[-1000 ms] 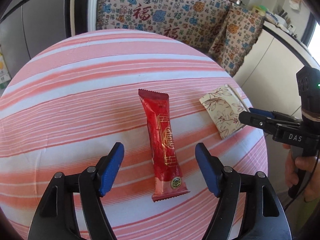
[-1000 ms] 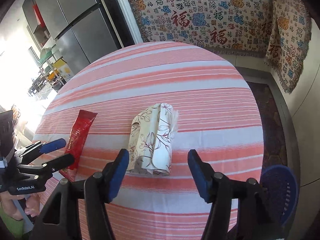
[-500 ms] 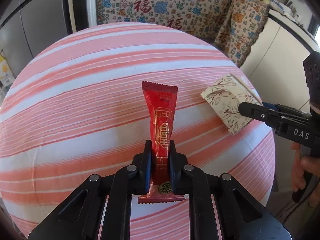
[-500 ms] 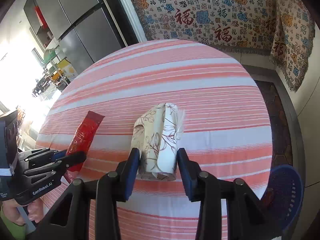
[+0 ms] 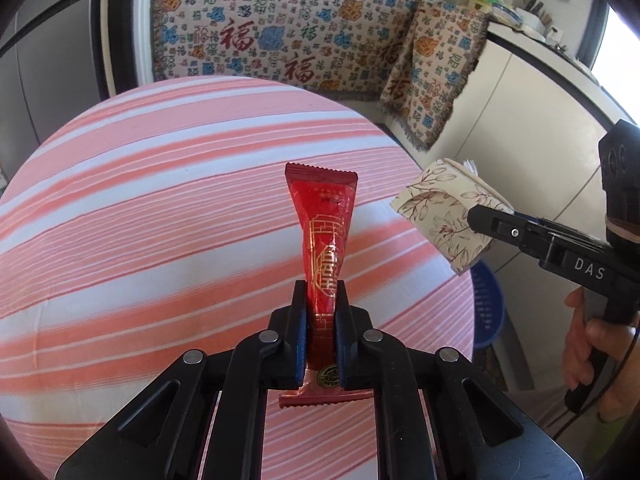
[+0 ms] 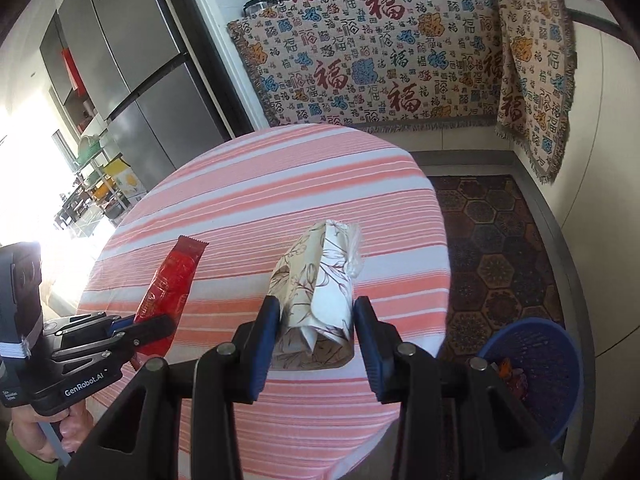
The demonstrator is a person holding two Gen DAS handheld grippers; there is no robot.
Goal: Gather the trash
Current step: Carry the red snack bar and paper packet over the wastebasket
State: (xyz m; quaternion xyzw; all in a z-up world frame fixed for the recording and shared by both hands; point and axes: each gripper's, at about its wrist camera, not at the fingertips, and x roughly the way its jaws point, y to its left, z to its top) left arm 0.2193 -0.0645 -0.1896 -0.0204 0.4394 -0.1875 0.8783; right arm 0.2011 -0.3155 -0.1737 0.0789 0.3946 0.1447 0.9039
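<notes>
The left tongs (image 5: 321, 312) are pinched on the lower part of a red snack wrapper (image 5: 323, 236), which is held upright and raised clear of the desk (image 5: 160, 208); its serrated bottom edge hangs below the blue pads. The right tongs (image 6: 316, 336) are clamped on a floral tissue pack (image 6: 316, 280), 1 pad pressed against each side, and the pack is likewise carried above the striped cloth. In the left wrist view the pack is seen past the desk's right edge. A blue basket (image 6: 536, 364) is seen on the floor beside the desk, with some scraps lying inside. A patterned rug (image 6: 492, 240) is spread on the floor beyond it, and a throw with red characters (image 6: 380, 60) is draped behind the desk.
</notes>
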